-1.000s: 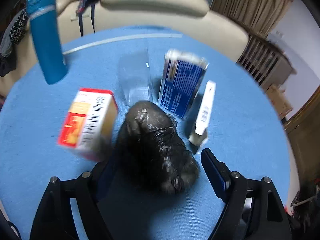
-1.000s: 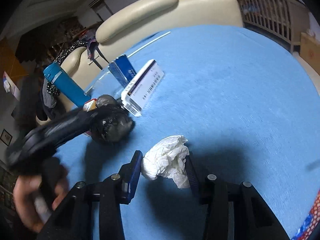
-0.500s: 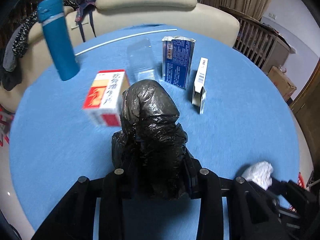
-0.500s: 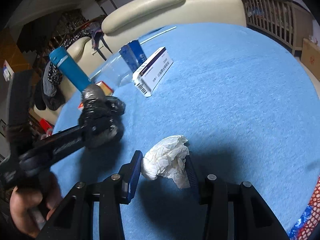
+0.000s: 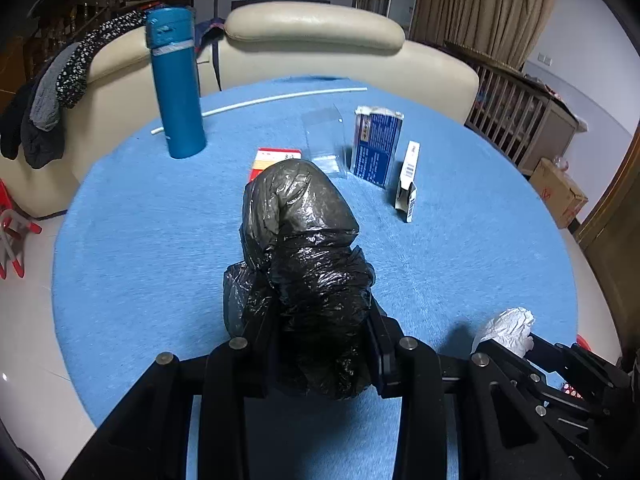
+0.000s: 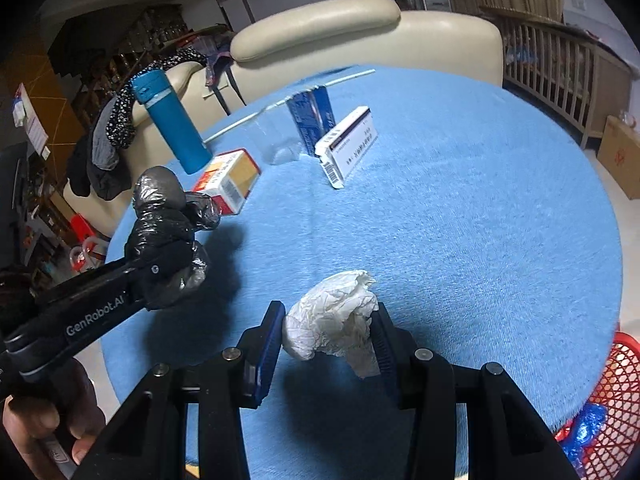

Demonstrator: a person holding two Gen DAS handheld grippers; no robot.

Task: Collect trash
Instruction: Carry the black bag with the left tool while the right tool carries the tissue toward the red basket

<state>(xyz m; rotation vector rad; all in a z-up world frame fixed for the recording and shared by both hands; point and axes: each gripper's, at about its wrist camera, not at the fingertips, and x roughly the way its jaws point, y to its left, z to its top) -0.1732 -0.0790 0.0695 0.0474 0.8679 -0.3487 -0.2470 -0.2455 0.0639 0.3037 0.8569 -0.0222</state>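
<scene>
The black bag wad [image 5: 308, 264], a glossy, crinkled bundle of thin film, is clamped between the closed left tongs [image 5: 320, 344] and held above the blue surface [image 5: 460, 240], apparently raised for carrying to the red basket [image 6: 612, 400] at the surface's near edge. Beside the bag, the right tongs [image 6: 326, 344] grip a crumpled white tissue [image 6: 332, 320], soft and deeply creased. Beyond the bag, upright cartons [image 5: 378, 146] and a blue flask [image 5: 176, 84] stand untouched.

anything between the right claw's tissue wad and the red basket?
Nothing visible. The right claw is shut on the tissue wad; the red basket sits past the table edge at lower right, with only bare blue cloth between. The boxes stand on the far side.
</scene>
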